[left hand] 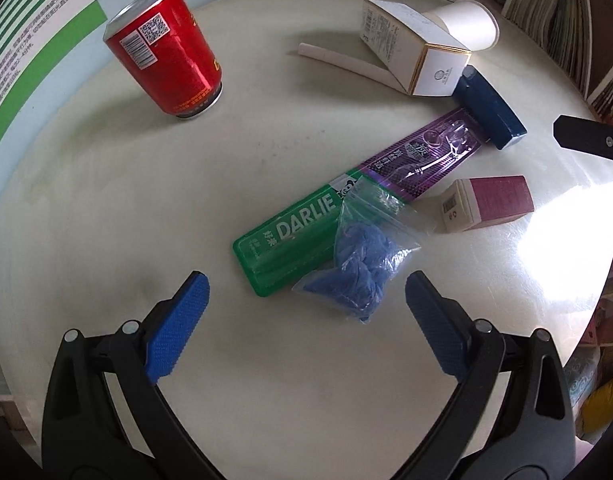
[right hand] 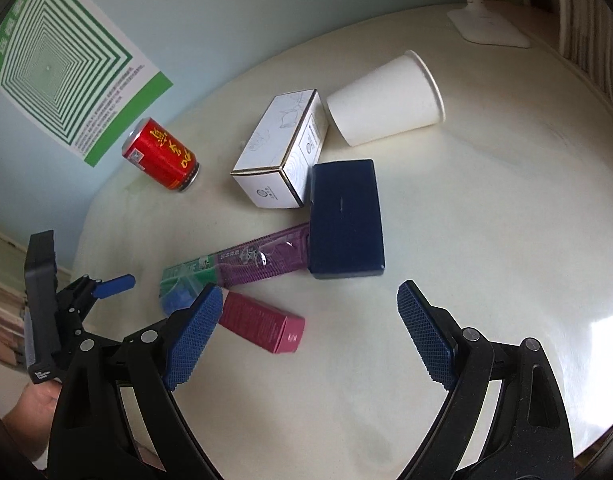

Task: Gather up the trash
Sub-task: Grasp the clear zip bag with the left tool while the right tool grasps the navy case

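The plastic bag of blue material (left hand: 360, 272) lies on the white desk (left hand: 106, 208), overlapping the near end of the green-and-purple toothbrush pack (left hand: 346, 216), which I take as landmark. Beyond its far end sit the dark blue case (left hand: 490, 108), white carton (left hand: 410, 52) and tipped paper cup (left hand: 470, 24); a maroon box (left hand: 486, 204) lies just beside it; the red can (left hand: 166, 56) stands well apart. The left gripper (left hand: 306, 296) is released, jaws straddling the bag; the right gripper (right hand: 310, 308) is released too, holding nothing. Collecting seems barely begun; next likely calls for lowering and closing on the bag.
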`<action>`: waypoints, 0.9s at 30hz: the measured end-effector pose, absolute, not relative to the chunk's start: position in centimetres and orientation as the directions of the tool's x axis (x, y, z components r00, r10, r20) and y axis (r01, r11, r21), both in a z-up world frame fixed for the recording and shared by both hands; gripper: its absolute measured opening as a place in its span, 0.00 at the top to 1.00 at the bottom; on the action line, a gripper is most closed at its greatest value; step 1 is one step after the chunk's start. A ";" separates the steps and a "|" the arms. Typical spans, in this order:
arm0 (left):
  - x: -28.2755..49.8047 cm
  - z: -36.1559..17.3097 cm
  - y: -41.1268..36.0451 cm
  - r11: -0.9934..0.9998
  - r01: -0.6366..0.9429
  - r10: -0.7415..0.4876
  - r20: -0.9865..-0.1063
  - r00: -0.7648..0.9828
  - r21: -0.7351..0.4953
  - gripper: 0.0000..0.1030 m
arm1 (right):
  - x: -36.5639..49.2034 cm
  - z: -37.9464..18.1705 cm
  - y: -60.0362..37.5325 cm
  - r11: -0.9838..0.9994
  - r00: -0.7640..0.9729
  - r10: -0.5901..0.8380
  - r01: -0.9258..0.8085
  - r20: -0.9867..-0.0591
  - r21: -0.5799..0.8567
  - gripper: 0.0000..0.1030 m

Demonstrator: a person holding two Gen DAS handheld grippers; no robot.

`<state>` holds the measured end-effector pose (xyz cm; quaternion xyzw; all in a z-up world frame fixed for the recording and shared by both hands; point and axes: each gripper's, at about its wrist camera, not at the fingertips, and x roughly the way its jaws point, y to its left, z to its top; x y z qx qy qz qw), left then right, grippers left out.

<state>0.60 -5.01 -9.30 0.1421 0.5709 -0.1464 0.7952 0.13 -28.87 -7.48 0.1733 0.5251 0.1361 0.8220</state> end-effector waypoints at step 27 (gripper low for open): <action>0.7 -10.5 -4.7 0.961 0.271 -0.034 -0.948 0.316 0.056 0.67 | 4.1 -10.6 -27.5 0.946 0.336 0.323 -0.137 -0.885 0.293 0.45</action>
